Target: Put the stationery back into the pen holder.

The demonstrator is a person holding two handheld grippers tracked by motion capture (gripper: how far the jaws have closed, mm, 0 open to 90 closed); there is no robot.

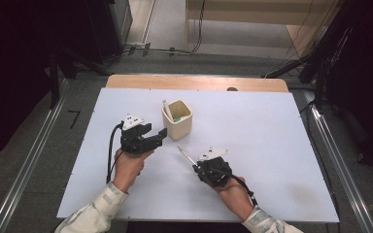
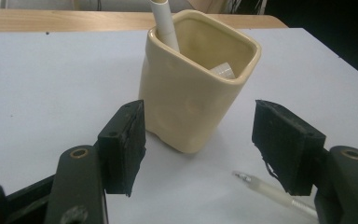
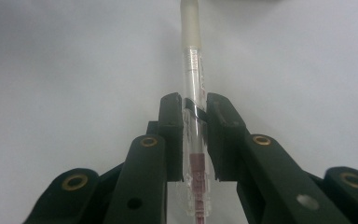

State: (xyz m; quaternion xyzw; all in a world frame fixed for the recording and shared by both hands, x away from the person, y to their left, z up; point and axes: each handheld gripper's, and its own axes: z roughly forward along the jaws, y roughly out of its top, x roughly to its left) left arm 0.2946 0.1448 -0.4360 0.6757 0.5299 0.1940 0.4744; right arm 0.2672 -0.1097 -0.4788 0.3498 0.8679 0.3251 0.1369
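White table cover (image 1: 281, 145) over a wooden tabletop (image 1: 194, 82); cables (image 1: 165, 49) on the floor beyond.

The cup (image 2: 191, 107) looked glossy, glazed ceramic; the pen (image 3: 195, 93) was clear, smooth plastic; the counter (image 1: 272, 136) was matt white with a wooden edge at 12 o'clock.

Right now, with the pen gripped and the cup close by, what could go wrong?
The right tool pinches the pen on its slim clear barrel, so it may pivot or slip. The cup already holds a white pen, which could block entry. The left tool stands open, not bracing the cup, which may tip.
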